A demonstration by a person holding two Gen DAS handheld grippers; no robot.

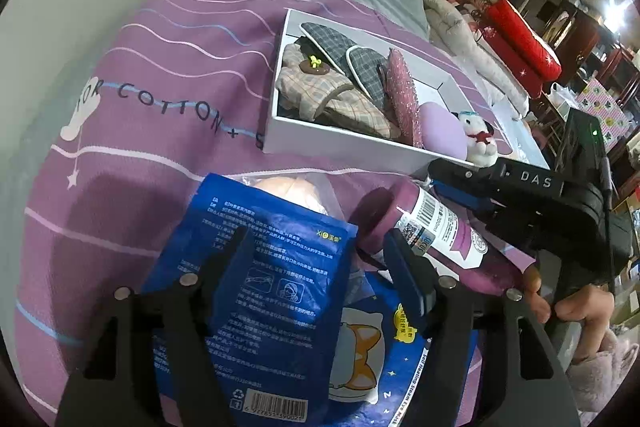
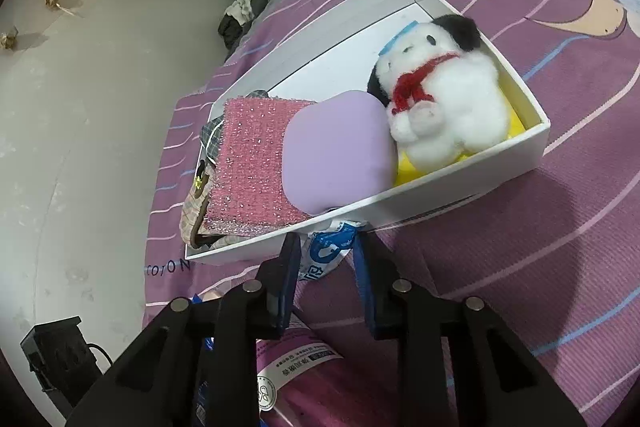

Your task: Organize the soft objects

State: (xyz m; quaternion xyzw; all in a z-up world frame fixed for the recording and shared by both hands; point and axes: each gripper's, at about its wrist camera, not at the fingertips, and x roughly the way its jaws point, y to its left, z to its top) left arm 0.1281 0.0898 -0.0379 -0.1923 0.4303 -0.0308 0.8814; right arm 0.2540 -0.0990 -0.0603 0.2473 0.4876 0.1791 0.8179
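Both tongs, left [image 1: 320, 251] and right [image 2: 326, 259]: black angular plastic arms, round silver screws at the joints, dark blue finger pads. Right tongs' body lettered "DAS" in white, green light lit. Fluffy pink sleeve [image 1: 600, 375].

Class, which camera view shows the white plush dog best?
The right wrist view: the plush dog lies large and unobstructed in the white box. The left wrist view shows it small, at the box's near corner.

Dim indoor light, soft shadows (fisheye-warped edges).
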